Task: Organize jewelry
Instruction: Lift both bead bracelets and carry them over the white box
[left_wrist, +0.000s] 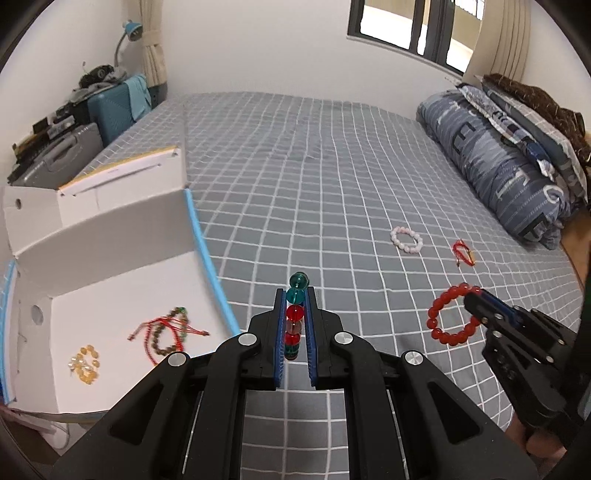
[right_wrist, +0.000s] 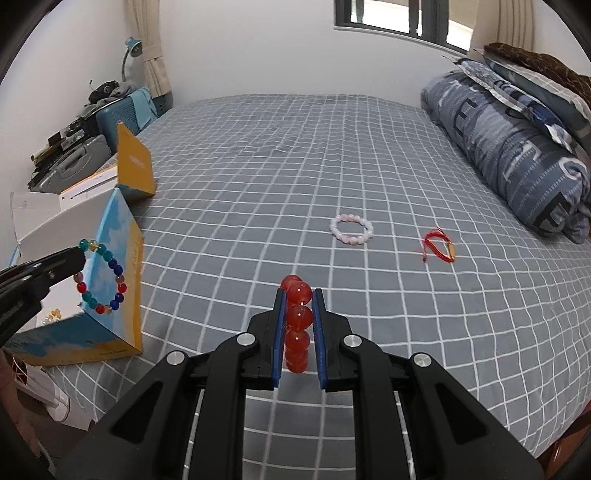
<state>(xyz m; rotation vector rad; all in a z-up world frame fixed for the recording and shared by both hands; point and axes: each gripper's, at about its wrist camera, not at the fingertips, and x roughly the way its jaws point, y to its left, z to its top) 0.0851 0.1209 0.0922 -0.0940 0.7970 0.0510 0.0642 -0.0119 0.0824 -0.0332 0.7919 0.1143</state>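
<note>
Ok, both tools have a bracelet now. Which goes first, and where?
Probably swing the left tool leftward over the open white box and release there. It grips the multicolored bracelet right beside the box, where other jewelry already lies. The right tool, holding the red bead bracelet, is farther away.
</note>
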